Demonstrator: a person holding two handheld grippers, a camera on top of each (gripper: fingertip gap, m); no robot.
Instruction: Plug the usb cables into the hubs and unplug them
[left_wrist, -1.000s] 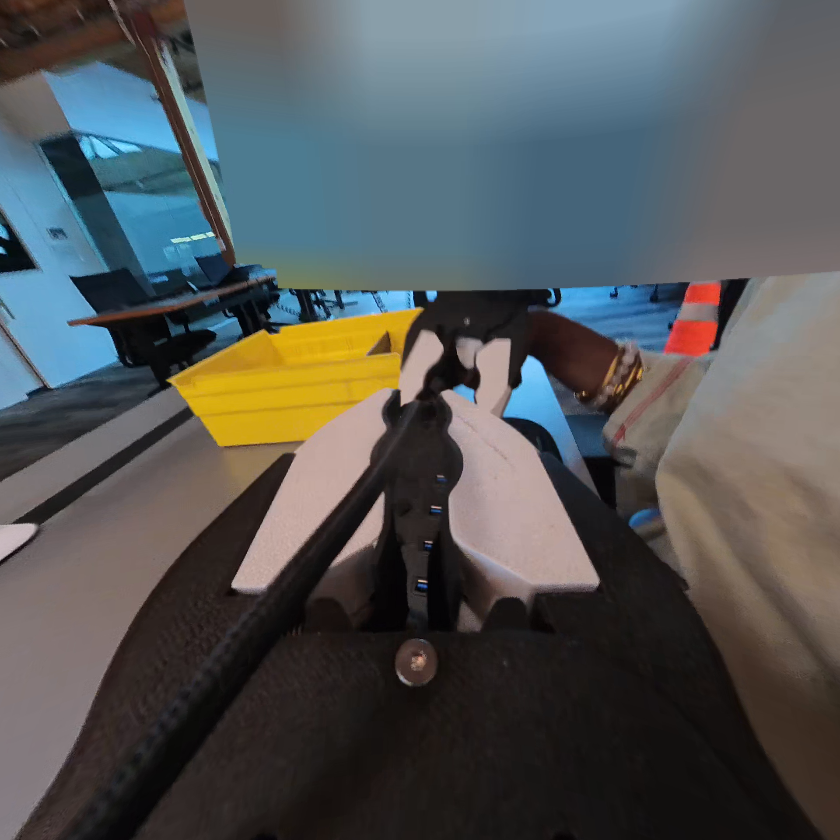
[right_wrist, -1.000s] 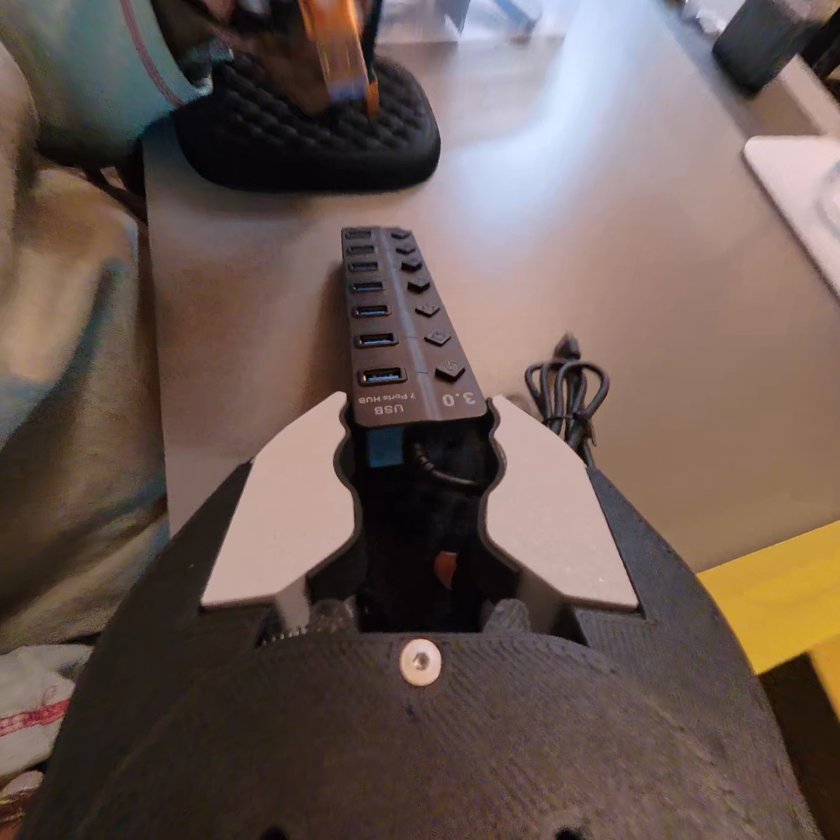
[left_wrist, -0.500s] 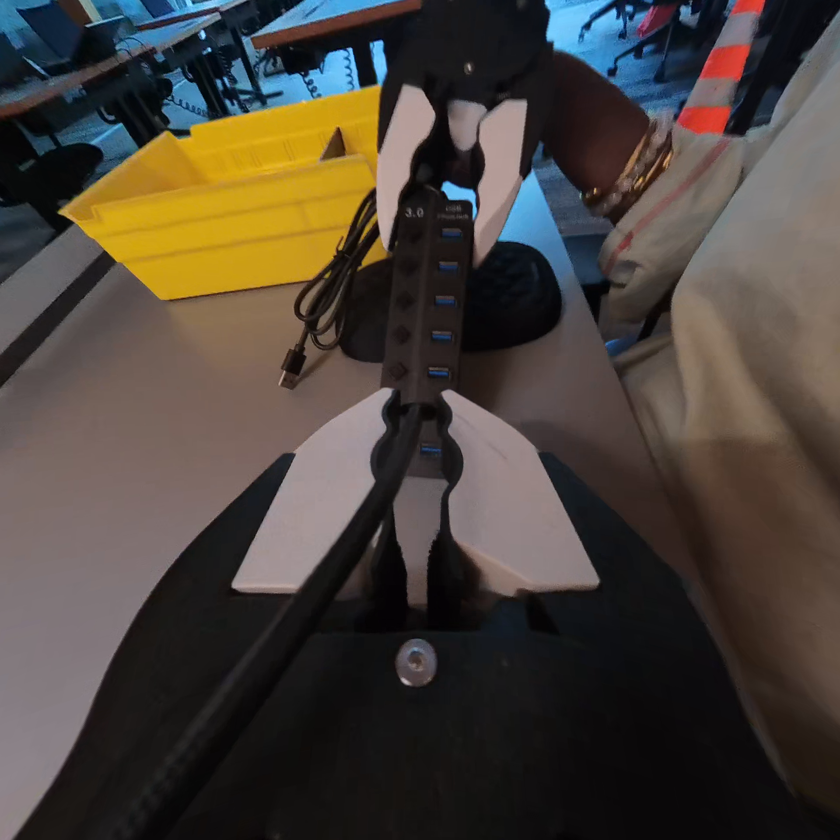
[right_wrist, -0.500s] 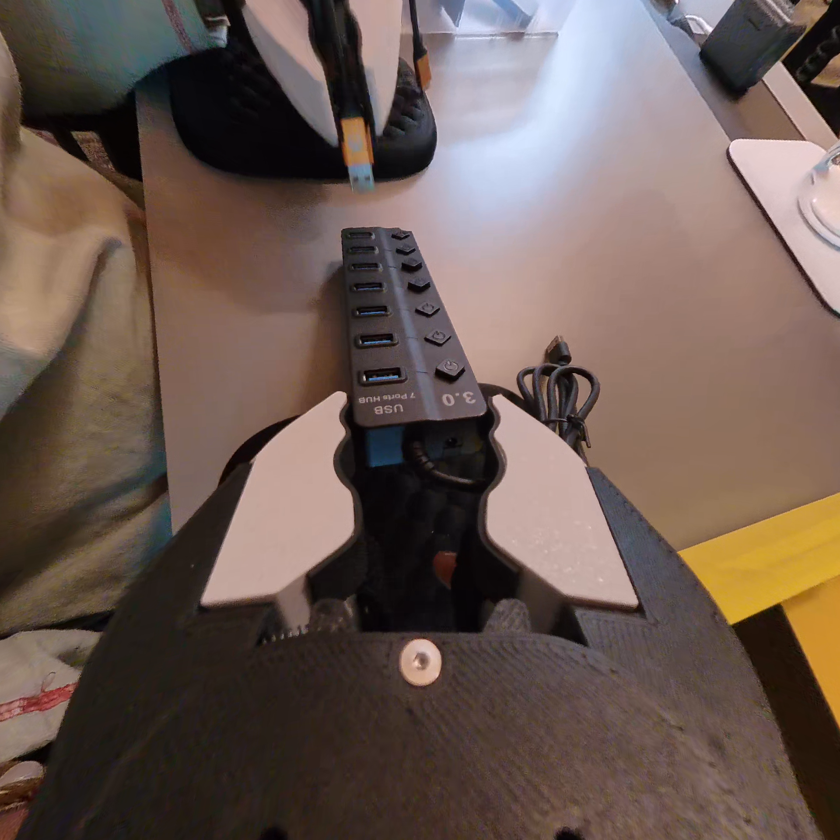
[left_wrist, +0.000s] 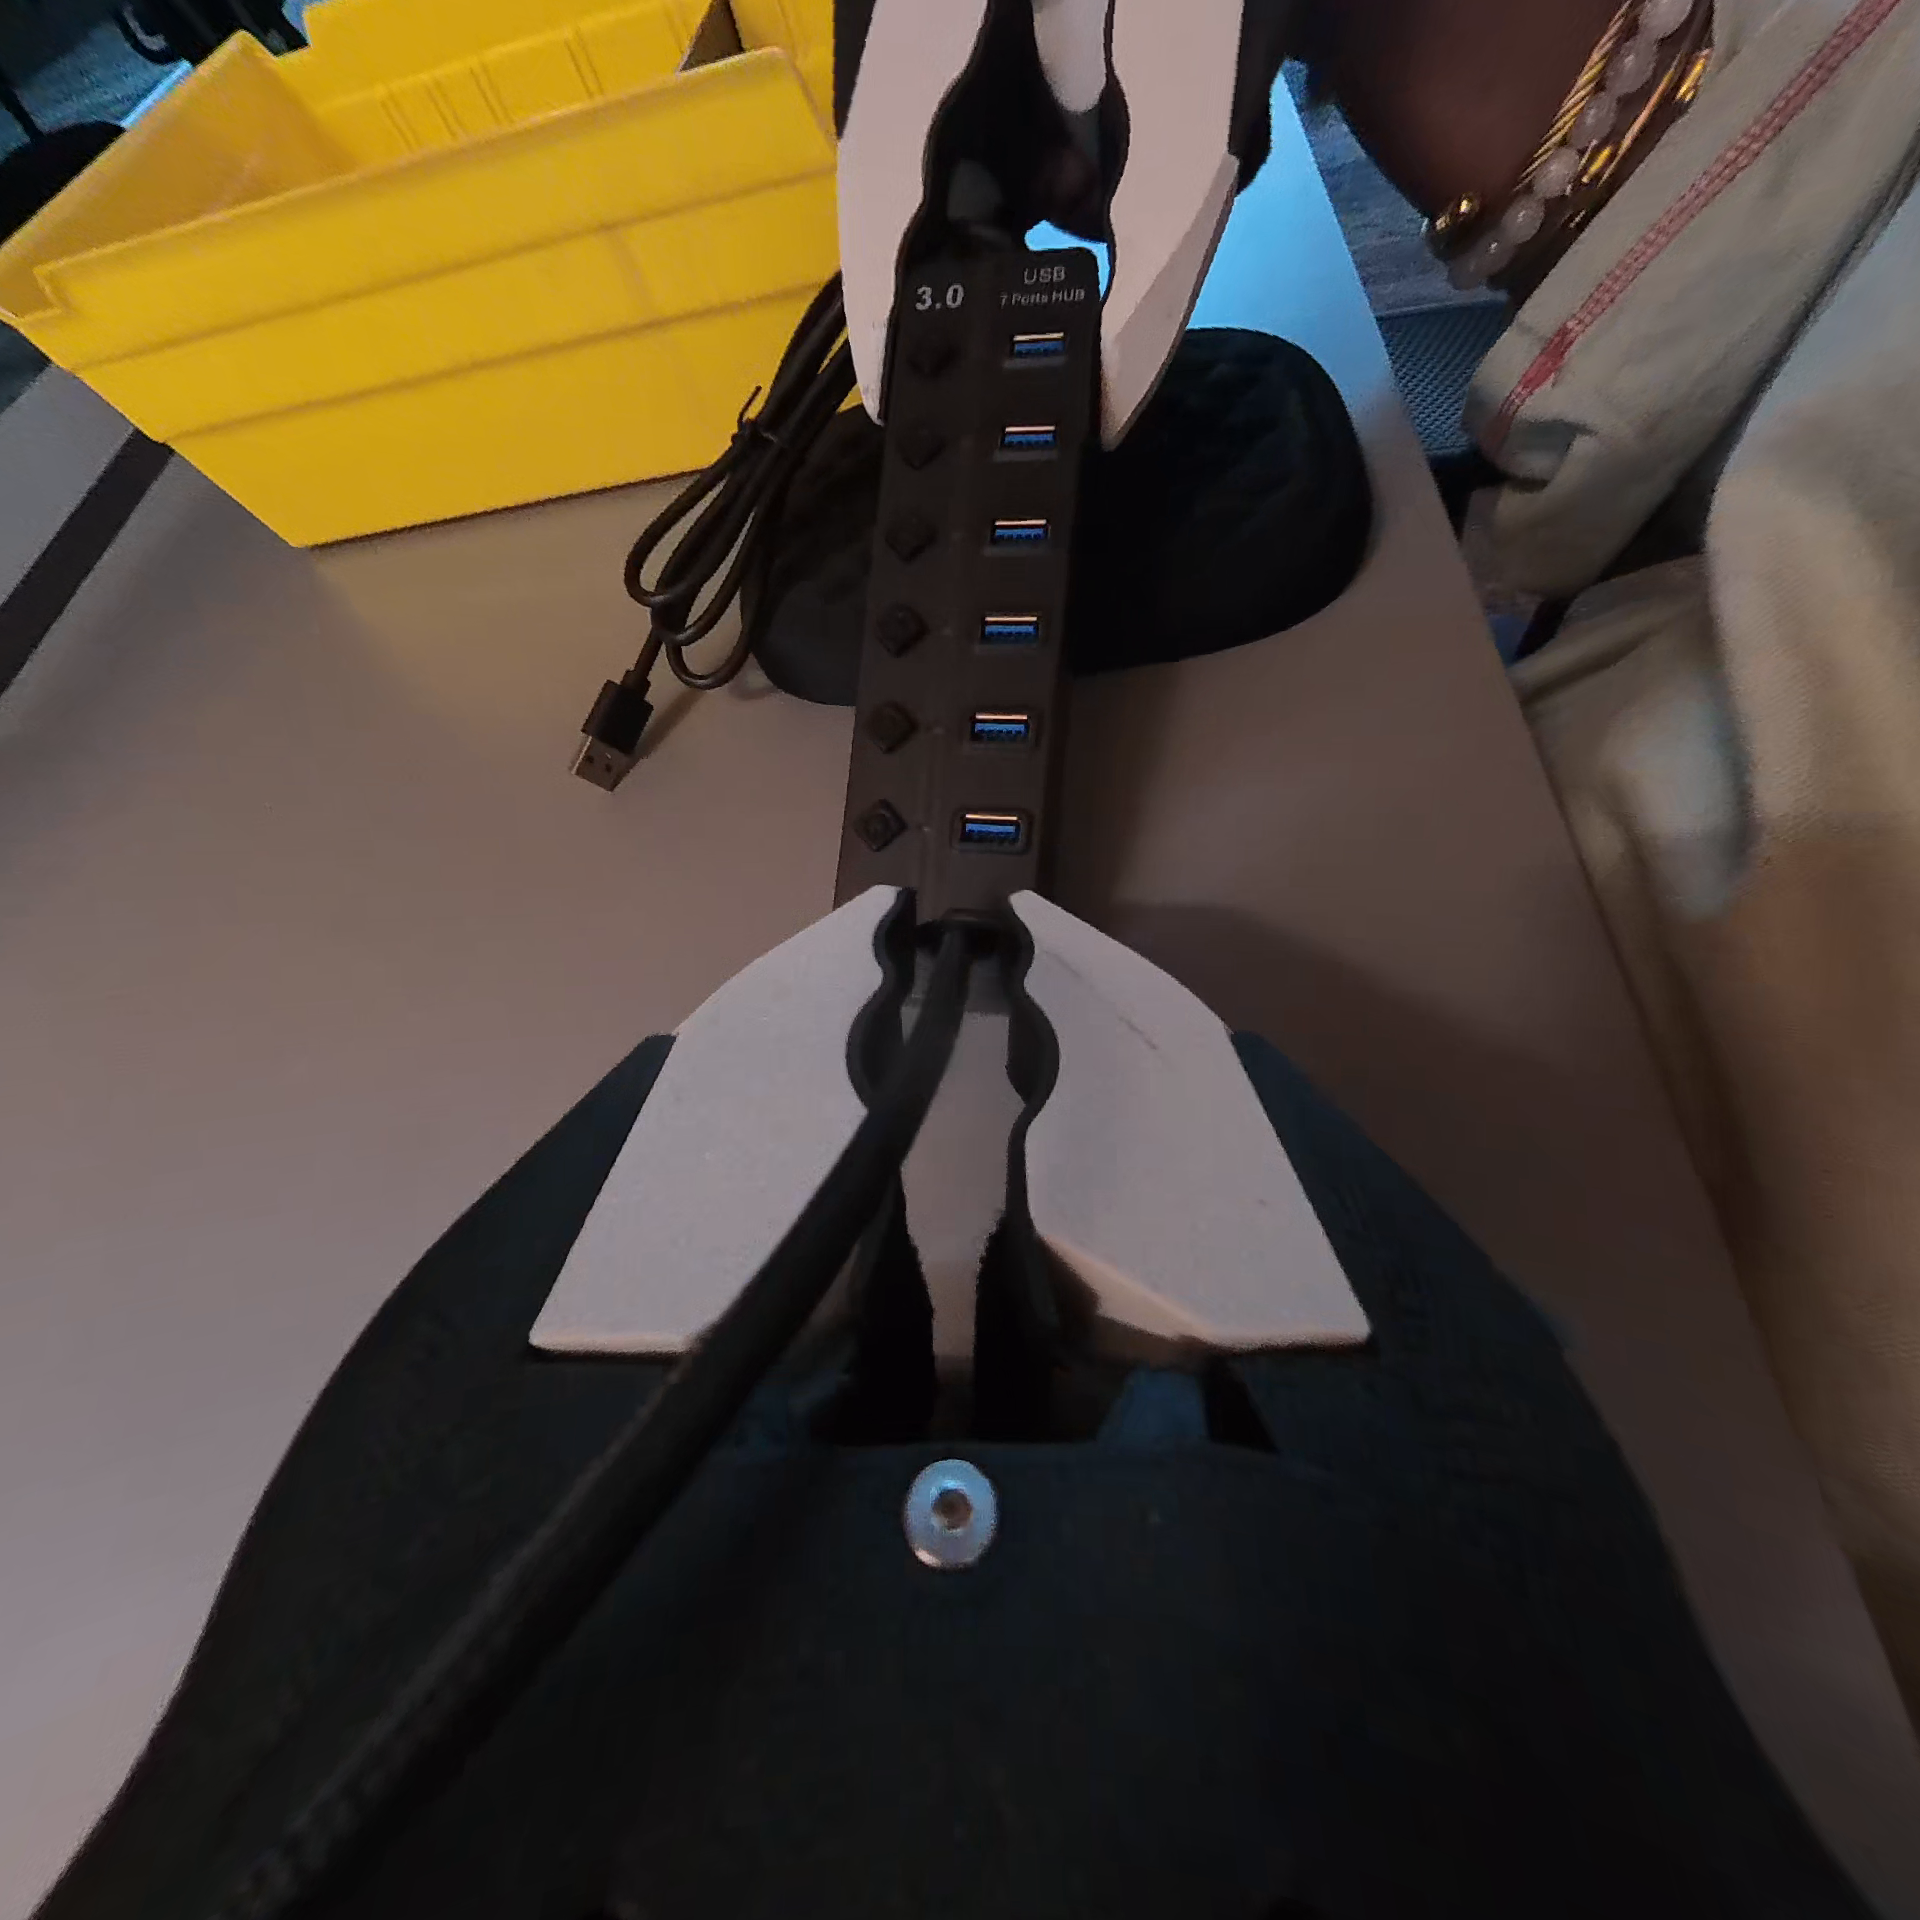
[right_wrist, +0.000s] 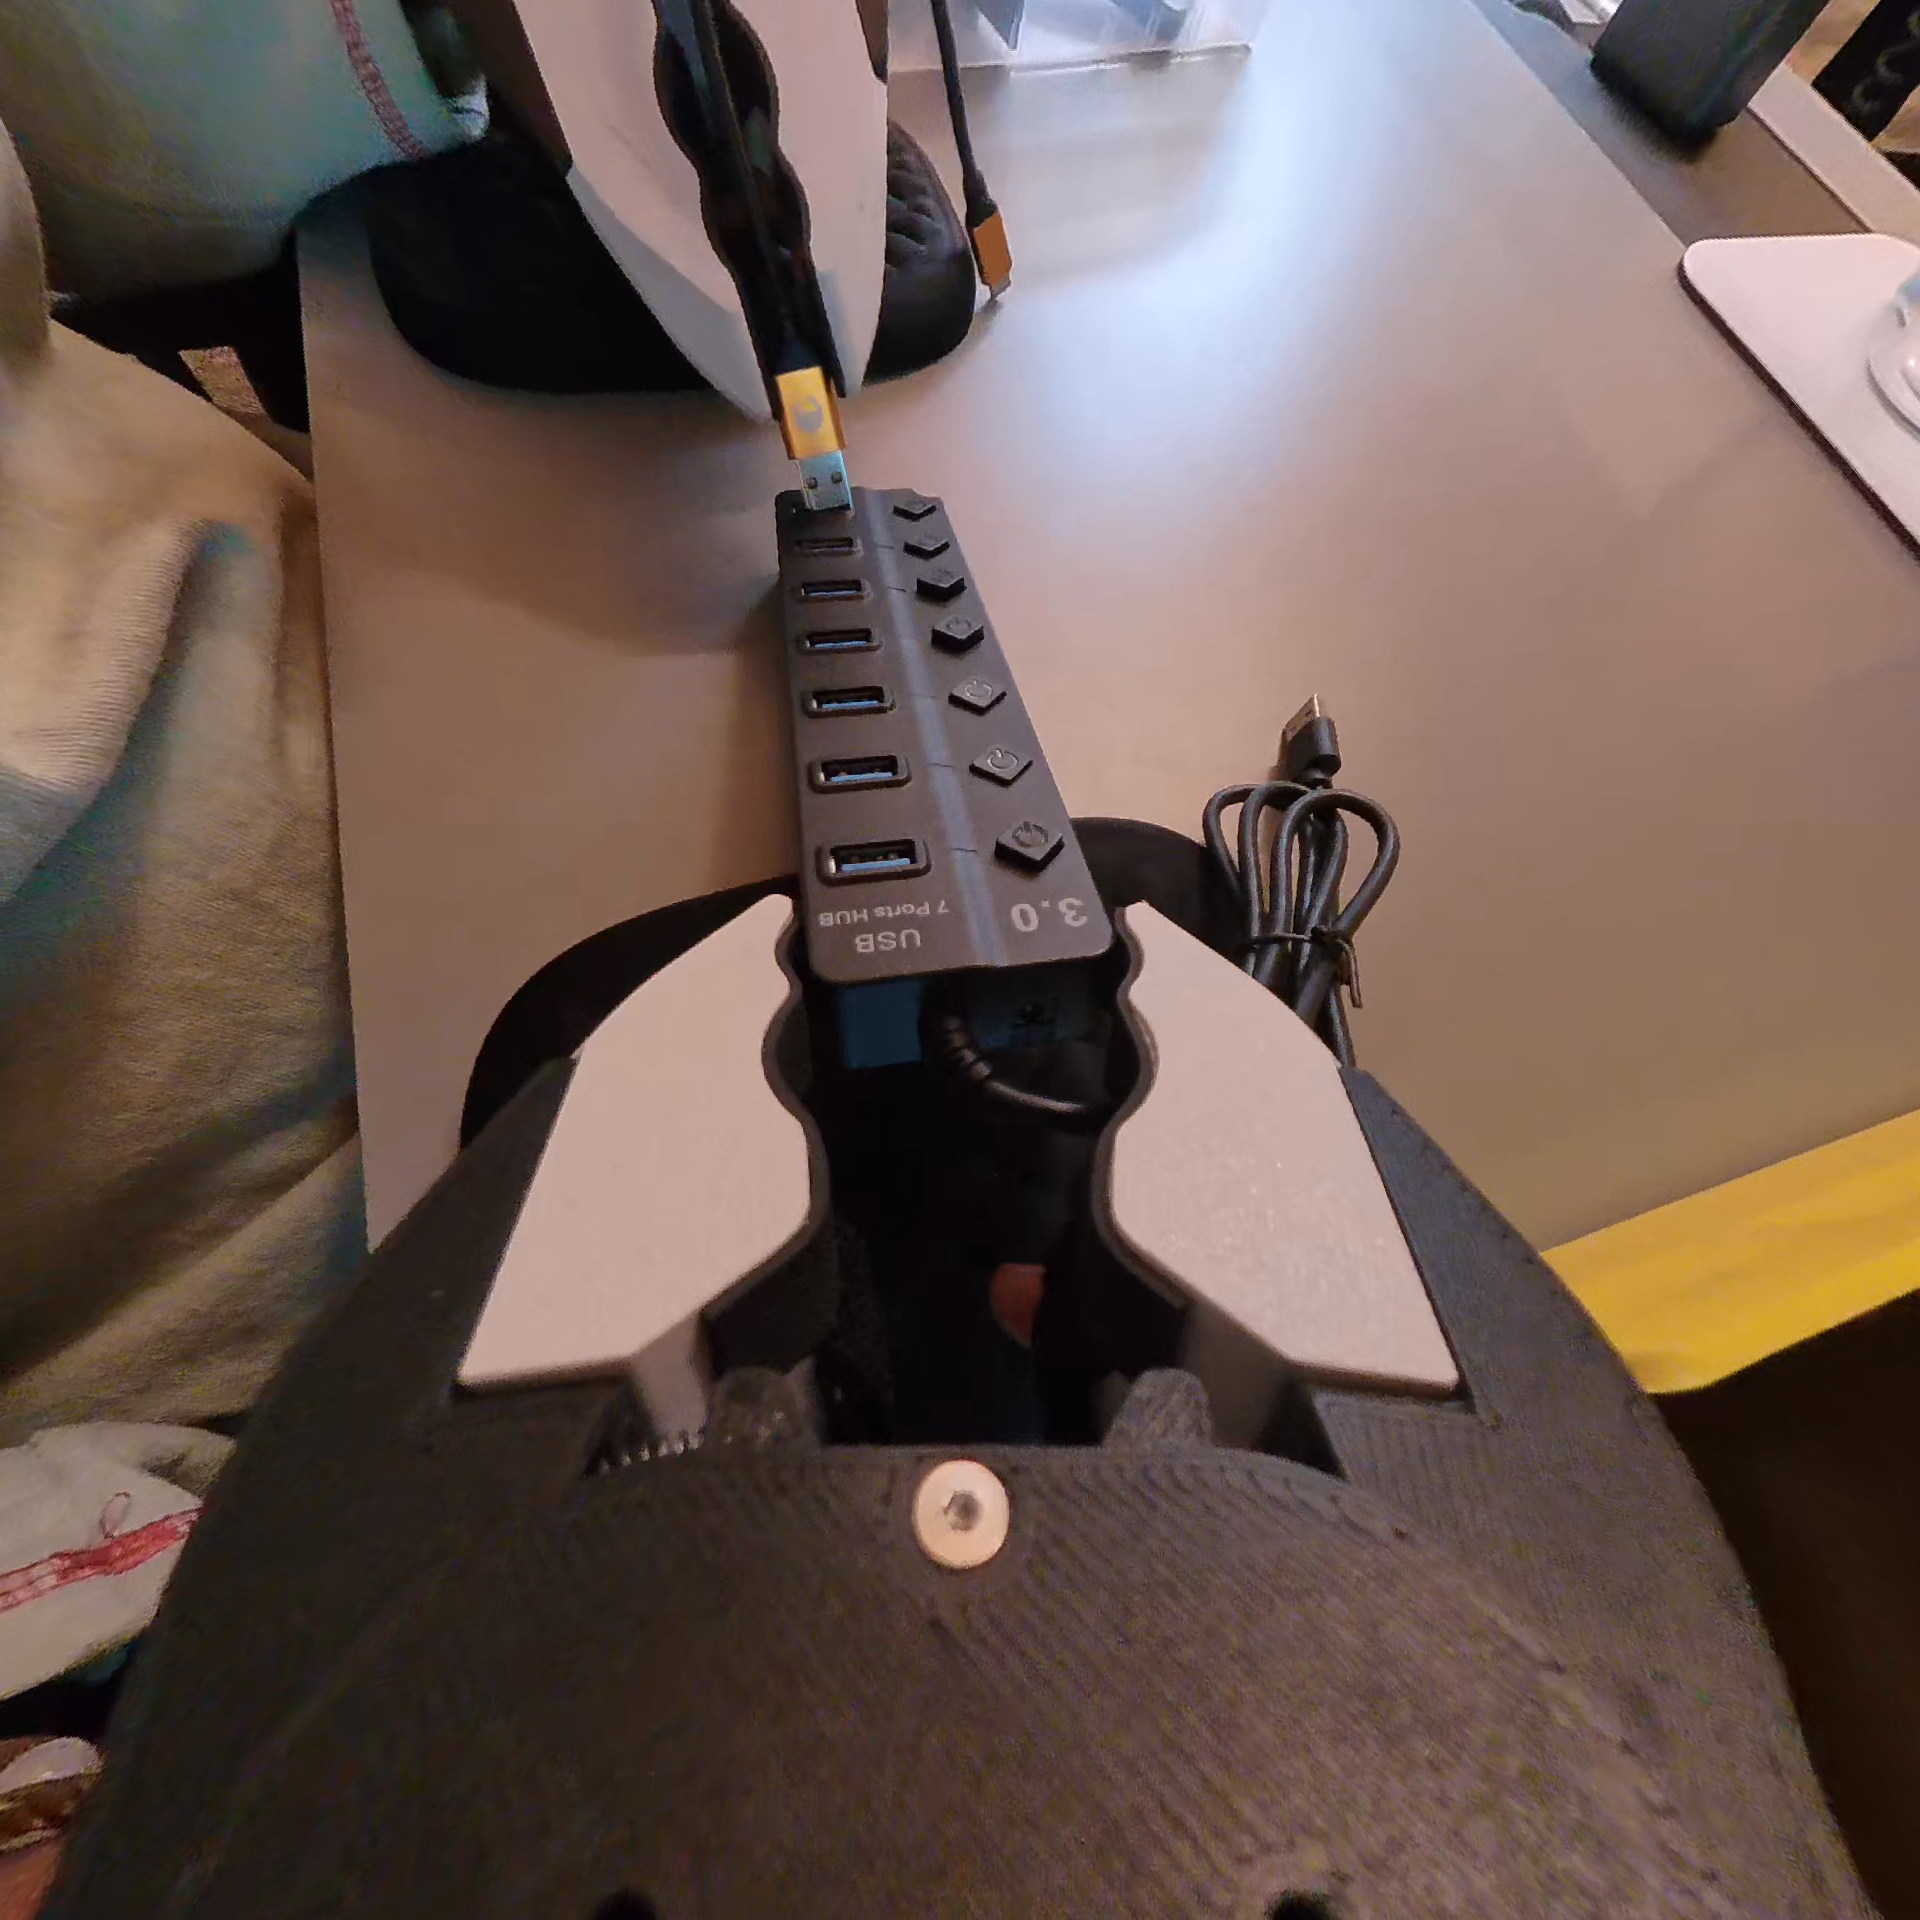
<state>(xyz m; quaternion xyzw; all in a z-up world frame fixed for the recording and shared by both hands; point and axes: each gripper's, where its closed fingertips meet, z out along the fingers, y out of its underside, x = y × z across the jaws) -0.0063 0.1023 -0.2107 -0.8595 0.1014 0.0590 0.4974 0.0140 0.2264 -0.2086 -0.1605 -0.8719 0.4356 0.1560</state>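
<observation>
A long black USB hub (right_wrist: 914, 717) with a row of blue ports and square buttons is held level above the grey table (right_wrist: 1351, 540). My right gripper (right_wrist: 951, 935) is shut on its labelled end. It also shows in the left wrist view (left_wrist: 971, 582), with the right gripper (left_wrist: 997, 343) at its far end. My left gripper (left_wrist: 951, 914) is shut on a black braided USB cable (left_wrist: 727, 1299). In the right wrist view the left gripper (right_wrist: 805, 374) holds the cable's orange plug (right_wrist: 810, 421), whose metal tip touches the hub's far end port.
A bundled black cable (right_wrist: 1299, 873) with a free plug lies on the table right of the hub. A yellow bin (left_wrist: 436, 260) stands behind it. Another orange-tipped cable end (right_wrist: 987, 239) hangs nearby. A person's sleeve (left_wrist: 1714, 364) is beside the table edge. A white pad (right_wrist: 1829, 343) lies far right. Spacing between my two grippers at the tips: around 15 cm.
My left gripper has tilted down and moved along the hub, bringing the orange plug from above the table to the hub's end port. The right gripper keeps the hub still.
</observation>
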